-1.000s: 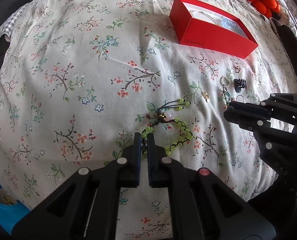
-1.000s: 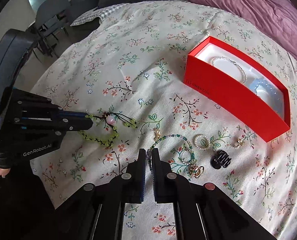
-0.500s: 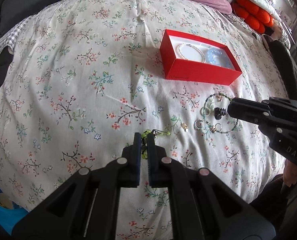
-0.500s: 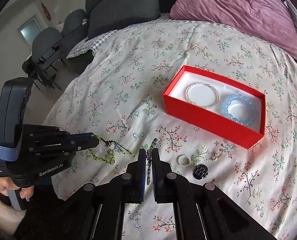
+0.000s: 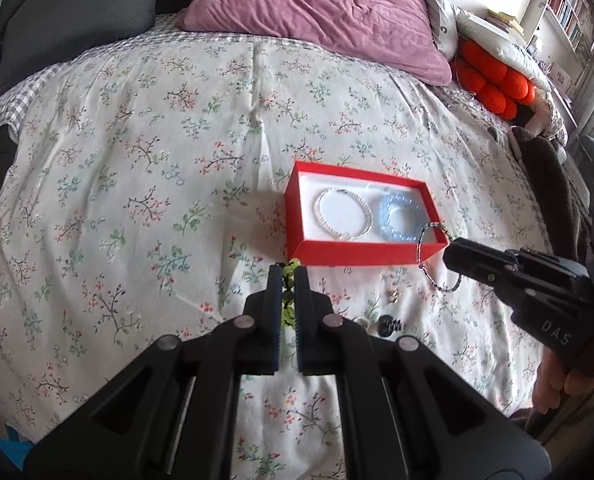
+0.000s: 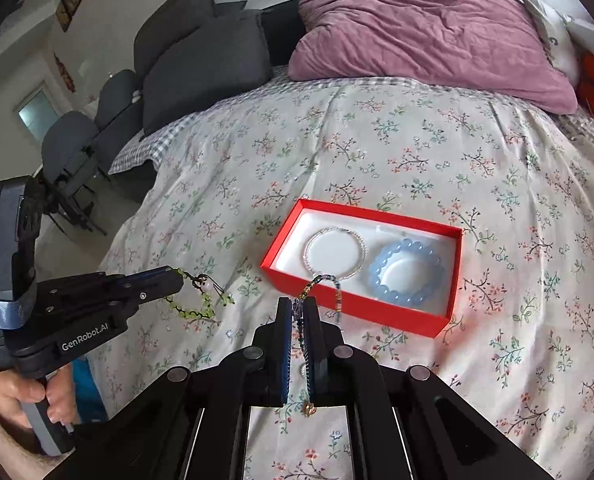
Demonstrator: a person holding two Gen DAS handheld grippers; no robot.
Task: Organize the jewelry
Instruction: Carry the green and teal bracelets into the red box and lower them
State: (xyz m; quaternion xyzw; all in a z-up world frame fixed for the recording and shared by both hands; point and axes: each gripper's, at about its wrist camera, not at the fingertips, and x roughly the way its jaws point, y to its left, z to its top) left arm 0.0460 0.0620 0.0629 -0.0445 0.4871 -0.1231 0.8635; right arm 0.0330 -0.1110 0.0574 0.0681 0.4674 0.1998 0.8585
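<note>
Bedspread [image 5: 145,152] first: a second back your cameras were nose-down over the floral print, now both have pulled up and the whole bed shows, pink pillow [image 6: 429,28] included. Red box [image 6: 349,304] sits mid-bed with a pearl bracelet [image 6: 334,254] and a blue bead bracelet [image 6: 407,272] already lying inside, same as before.

Your left tongs [image 5: 288,278] are pinched tight on the green bead bracelet [image 6: 195,300], which was flat on the cover a second ago and now dangles clear of it. Your right tongs [image 6: 297,308] are clamped on the dark beaded strand [image 5: 433,260], also lifted, its loop hanging right by the box's near corner.

So both pickups look done, I'd say; next is carrying them over the box. A few small bits [image 5: 389,322] are still on the bed near the box.
</note>
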